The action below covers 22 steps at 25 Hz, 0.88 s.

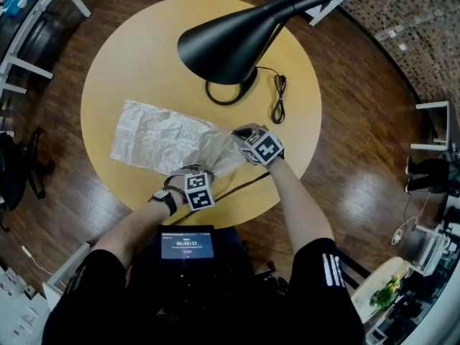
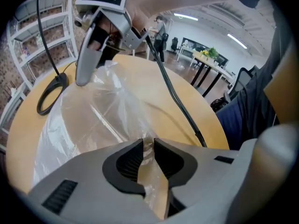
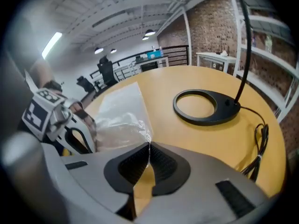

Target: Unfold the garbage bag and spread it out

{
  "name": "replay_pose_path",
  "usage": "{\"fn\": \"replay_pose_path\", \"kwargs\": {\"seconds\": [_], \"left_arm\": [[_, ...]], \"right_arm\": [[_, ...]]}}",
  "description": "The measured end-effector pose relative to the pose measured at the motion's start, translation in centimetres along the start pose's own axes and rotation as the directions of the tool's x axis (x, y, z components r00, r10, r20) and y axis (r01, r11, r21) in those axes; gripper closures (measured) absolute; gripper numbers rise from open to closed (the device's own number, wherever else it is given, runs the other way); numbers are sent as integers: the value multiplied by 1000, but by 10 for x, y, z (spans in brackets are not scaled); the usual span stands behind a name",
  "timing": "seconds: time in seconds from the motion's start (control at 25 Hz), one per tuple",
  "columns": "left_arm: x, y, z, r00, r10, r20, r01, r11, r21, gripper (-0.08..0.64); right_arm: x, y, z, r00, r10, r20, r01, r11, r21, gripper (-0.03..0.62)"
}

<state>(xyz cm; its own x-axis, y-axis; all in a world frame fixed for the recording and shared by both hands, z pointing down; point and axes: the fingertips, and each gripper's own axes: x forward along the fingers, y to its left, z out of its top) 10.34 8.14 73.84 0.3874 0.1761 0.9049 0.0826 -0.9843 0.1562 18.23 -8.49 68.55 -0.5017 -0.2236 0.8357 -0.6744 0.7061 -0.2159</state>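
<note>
A crinkled translucent garbage bag [image 1: 162,136] lies partly flattened on the round wooden table [image 1: 136,63], its right end bunched up and lifted. My left gripper [image 1: 187,172] is at the table's near edge, shut on the bag's near edge; film shows pinched between its pads [image 2: 135,160]. My right gripper [image 1: 239,132] is just to the right and further in, shut on the bag's right corner, with the film [image 3: 122,113] running up from its closed jaws. Seen from the left gripper view, the right gripper [image 2: 83,78] holds the bag [image 2: 93,120] up.
A black desk lamp [image 1: 244,38] leans over the table's far half, its ring base [image 3: 205,107] right of the bag. Its coiled cord [image 1: 279,99] lies beside it. A black cable [image 2: 175,99] crosses the table's near edge. Chairs and shelving stand on the floor around.
</note>
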Motion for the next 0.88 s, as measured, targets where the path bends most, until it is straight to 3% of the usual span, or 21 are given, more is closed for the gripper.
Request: {"fn": "replay_pose_path", "kwargs": {"seconds": [0.2,0.36,0.6,0.8,0.88], "left_arm": [[0,-1,-1,1000,6,3,-6,1000,-7,488],[1,-1,-2,1000,13,-1,-13,1000,-3,488],[-14,9,4,996,70,52,-68,997,-33,488],[-57,18,13,978,112,178,-98,991,-86,488],[-73,27,3,968,151,202,-129,984,-120,488]], "right_arm": [[21,-5,-20,983,-133,-123,108,975,-195,565],[33,-9,-33,974,-173,-148,135,962,-235,552],[-4,-9,7,989,-131,66,134,990,-53,478],[-62,3,29,953,-108,283,88,993,83,468],[-82,15,27,944,-96,315,64,992,112,468]]}}
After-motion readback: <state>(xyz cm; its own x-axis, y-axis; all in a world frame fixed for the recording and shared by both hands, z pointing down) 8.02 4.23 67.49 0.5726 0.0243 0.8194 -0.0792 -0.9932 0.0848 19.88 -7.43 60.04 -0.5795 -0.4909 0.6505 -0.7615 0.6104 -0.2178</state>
